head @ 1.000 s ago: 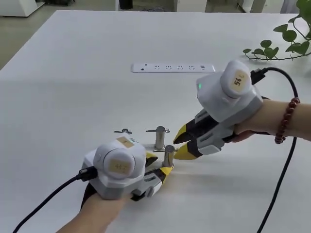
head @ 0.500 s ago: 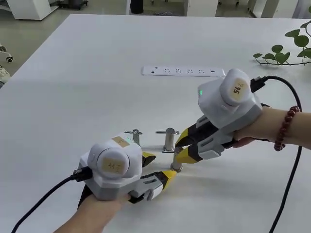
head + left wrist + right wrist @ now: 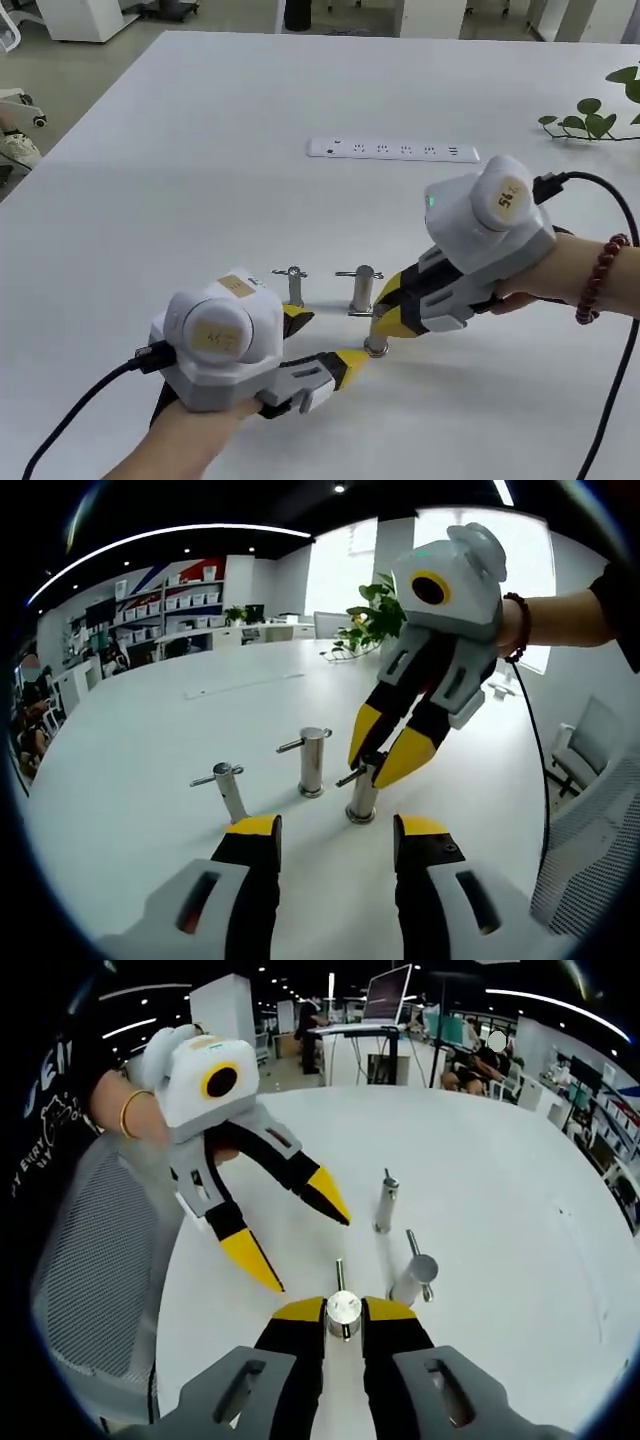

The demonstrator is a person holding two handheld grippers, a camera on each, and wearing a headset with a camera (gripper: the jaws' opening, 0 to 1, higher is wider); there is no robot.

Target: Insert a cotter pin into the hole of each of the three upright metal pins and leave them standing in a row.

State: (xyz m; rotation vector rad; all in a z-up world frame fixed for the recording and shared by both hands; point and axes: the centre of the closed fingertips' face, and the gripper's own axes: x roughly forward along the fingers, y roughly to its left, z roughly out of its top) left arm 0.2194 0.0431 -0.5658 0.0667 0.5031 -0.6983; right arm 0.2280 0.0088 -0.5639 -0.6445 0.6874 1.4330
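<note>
Right gripper [image 3: 385, 305] clamped on the head of the third metal pin [image 3: 376, 344], cotter pin [image 3: 350, 777] already through its hole.
Left gripper [image 3: 328, 340] hovers, jaws apart, beside that pin's base, toward the table's [image 3: 200, 150] near edge, just before the other two metal pins [image 3: 294, 288] [image 3: 363, 290]. Last step, I judge: line it up with them, then release without tipping.

Three pins stand on the tabletop [image 3: 200, 150]. The left pin [image 3: 295, 288] and middle pin [image 3: 363, 292] are side by side in a row. The near pin [image 3: 377, 345] stands in front of that row, just right of the middle pin. The right tool [image 3: 388, 308] comes in from the right, its jaws closed against both sides of the near pin's top. The left tool [image 3: 325, 340] sits in front and to the left, jaws apart, touching no pin. A power strip [image 3: 393, 151] lies well behind the pins. A plant [image 3: 598, 118] is at the far right.
</note>
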